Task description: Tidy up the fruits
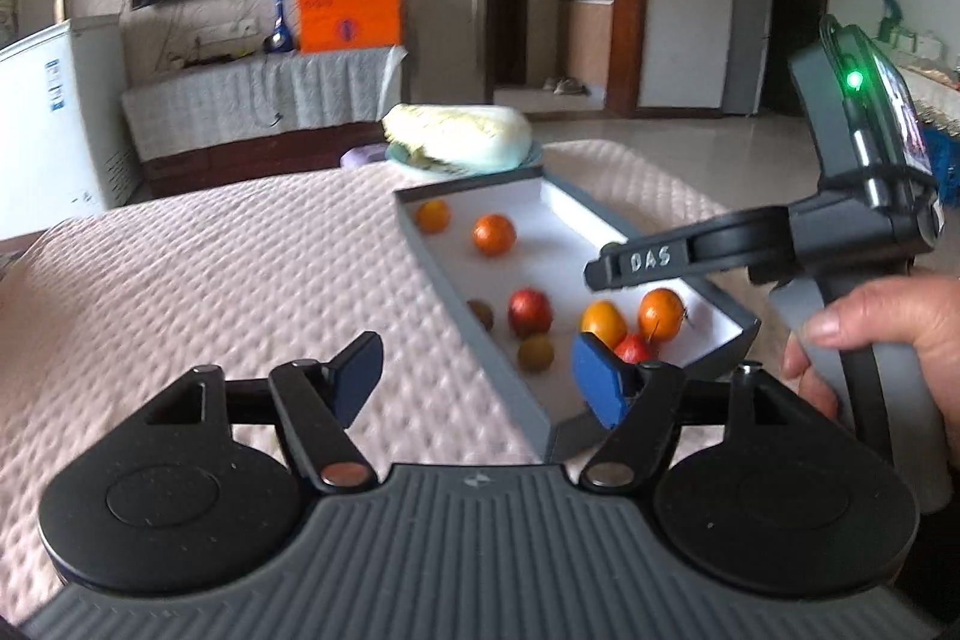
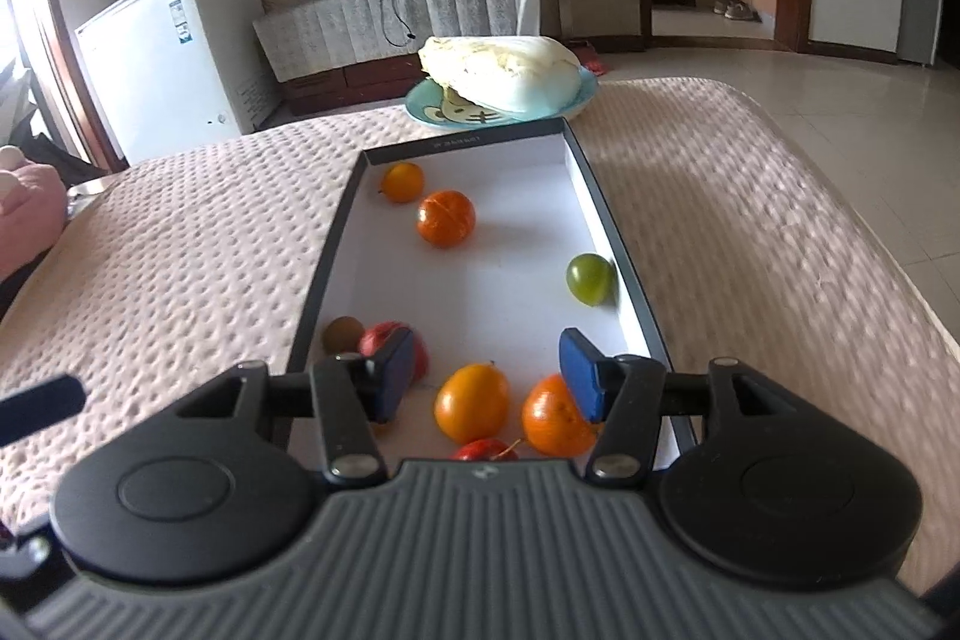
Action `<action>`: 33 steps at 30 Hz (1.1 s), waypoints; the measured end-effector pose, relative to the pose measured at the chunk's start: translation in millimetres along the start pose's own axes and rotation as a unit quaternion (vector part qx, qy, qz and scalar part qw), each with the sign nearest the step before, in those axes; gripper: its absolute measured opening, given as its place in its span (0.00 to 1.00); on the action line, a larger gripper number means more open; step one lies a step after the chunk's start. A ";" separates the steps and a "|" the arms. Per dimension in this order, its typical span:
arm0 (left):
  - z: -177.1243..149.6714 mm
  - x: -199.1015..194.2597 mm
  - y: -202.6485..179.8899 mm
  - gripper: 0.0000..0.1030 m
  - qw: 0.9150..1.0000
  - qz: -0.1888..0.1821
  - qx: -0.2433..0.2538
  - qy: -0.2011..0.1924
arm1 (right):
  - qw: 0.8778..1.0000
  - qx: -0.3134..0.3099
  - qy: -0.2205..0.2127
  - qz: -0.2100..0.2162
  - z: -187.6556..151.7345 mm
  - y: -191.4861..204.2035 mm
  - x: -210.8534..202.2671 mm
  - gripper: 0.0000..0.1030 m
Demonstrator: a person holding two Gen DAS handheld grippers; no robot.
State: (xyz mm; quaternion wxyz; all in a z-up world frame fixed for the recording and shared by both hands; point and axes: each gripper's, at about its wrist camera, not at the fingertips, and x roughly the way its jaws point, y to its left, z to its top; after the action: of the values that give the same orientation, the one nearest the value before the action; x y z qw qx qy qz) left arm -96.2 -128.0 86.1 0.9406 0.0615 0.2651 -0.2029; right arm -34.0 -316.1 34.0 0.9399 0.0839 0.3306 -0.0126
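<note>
A long gray box (image 2: 624, 244) with a white inside sits on a pink bumpy cloth (image 2: 180, 244). The fruits lie loose in the box.

At the far left end is a small yellow-orange fruit (image 2: 403, 182), and just in front of it a bigger orange (image 2: 446, 218). A green fruit (image 2: 590, 279) rests alone against the right wall. At the near end there is a bunch close together: a brown fruit (image 2: 342, 334) by the left wall, a red apple (image 2: 384, 334) beside it, a yellow-orange fruit (image 2: 472, 403) and an orange one (image 2: 555, 415) side by side, and a small red fruit (image 2: 483, 451) peeking out at the very near edge.

The right gripper (image 2: 486, 376) hangs over the near end of the box. Its blue fingers are spread wide and hold nothing.

The left gripper (image 1: 477, 376) is over the cloth at the left side of the box, spread wide too, with nothing between its fingers. A hand (image 1: 888, 334) holds the right tool's handle.

Past the far end of the box, a napa cabbage (image 2: 504, 70) lies on a blue plate (image 2: 432, 112).
</note>
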 end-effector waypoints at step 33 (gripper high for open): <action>-0.4 -36.2 -29.1 0.75 0.999 0.040 -0.025 0.016 | 0.998 -0.011 -0.066 0.015 -40.9 -25.1 -118.2 0.55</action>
State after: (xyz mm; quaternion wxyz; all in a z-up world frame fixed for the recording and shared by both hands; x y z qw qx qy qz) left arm -136.6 -141.8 104.5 0.9449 0.0519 0.2824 -0.1574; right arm -153.6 -337.8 72.6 0.9606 0.0779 0.2668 -0.0002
